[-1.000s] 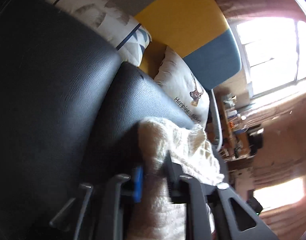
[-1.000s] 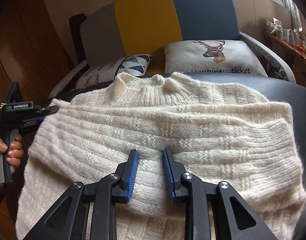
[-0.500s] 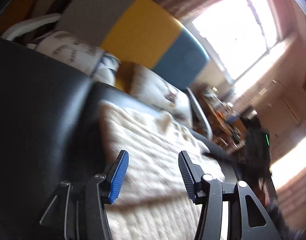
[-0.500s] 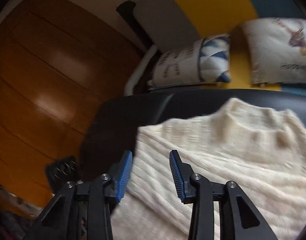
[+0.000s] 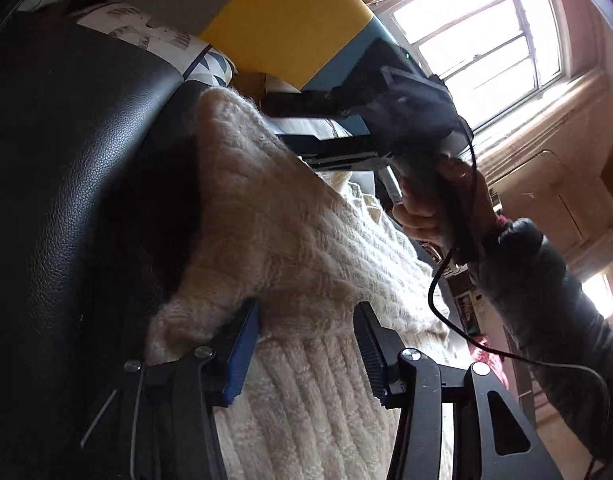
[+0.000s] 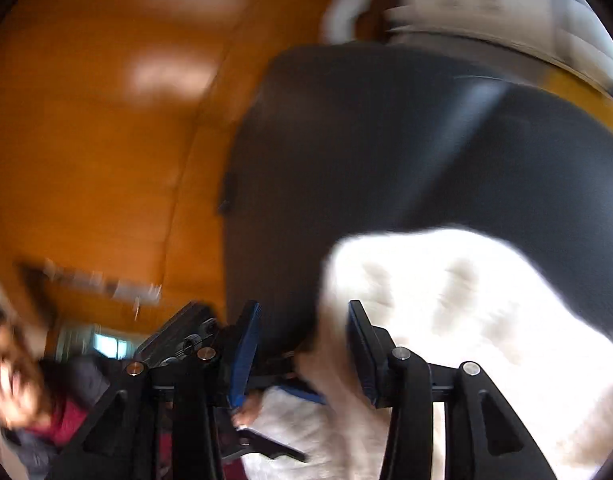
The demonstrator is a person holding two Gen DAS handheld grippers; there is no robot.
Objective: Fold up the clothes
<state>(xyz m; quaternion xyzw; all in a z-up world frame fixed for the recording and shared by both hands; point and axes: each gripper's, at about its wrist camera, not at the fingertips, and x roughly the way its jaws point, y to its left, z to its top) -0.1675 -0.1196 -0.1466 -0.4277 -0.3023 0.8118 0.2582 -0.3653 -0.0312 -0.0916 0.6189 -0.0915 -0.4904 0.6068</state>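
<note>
The cream knitted sweater (image 5: 290, 248) lies on the black leather seat (image 5: 78, 184), and everything here sits relative to that seat. In the left wrist view the left gripper (image 5: 306, 348) hovers over the sweater's near part, jaws spread apart, with knit between and beneath them; a folded edge of the sweater rests against the blue-padded finger. Above the sweater's far end the person's right hand (image 5: 438, 204) holds the other gripper's handle. In the blurred right wrist view the right gripper (image 6: 304, 354) has its jaws apart at the sweater's (image 6: 446, 300) edge, above the seat (image 6: 386, 152). Behind the seat lies a patterned cushion (image 5: 154, 34); its print cannot be read.
</note>
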